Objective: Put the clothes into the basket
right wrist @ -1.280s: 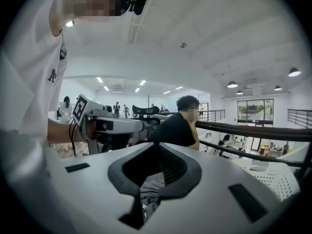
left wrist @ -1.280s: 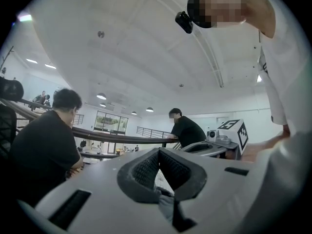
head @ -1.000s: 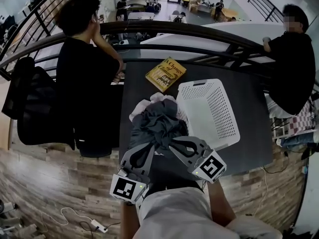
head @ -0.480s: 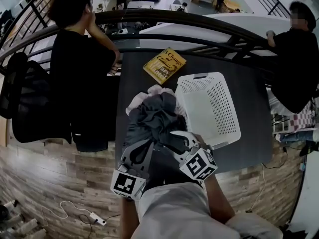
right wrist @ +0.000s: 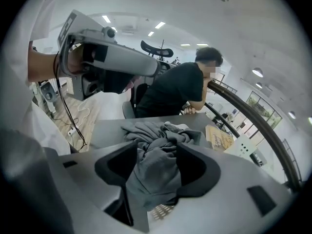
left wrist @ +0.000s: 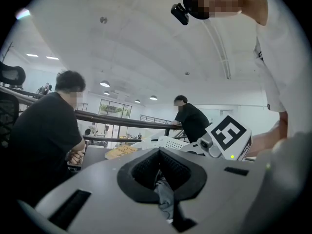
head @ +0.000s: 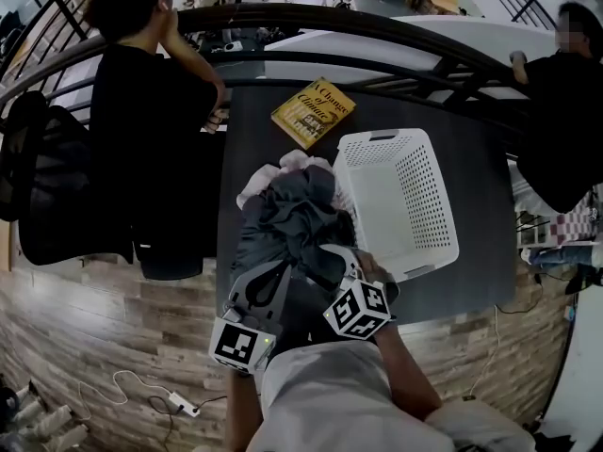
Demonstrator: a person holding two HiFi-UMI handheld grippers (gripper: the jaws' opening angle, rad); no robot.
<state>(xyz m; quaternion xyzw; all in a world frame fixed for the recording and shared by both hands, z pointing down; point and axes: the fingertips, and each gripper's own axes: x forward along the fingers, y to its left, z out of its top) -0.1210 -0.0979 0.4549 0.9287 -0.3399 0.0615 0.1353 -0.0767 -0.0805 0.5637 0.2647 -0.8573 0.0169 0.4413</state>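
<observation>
Dark table (head: 250, 139), clothes (head: 292, 219) beside white basket (head: 400, 201), left fingers (left wrist: 145, 170) clamped on them, right fingers (right wrist: 193, 167) just opening around them

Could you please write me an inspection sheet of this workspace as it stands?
Surface: dark table.
Job's things: grey clothes heaped beside the empty white basket, over a pale garment.
Clutter: yellow book beyond them.
Grippers: left claw shut on the grey clothes; right claw has just been opening, clothes between its jaws.
Cables: white lead and power strip on the floor.
Surroundings: railing, person beside the table, person at the railing, black chair.
</observation>
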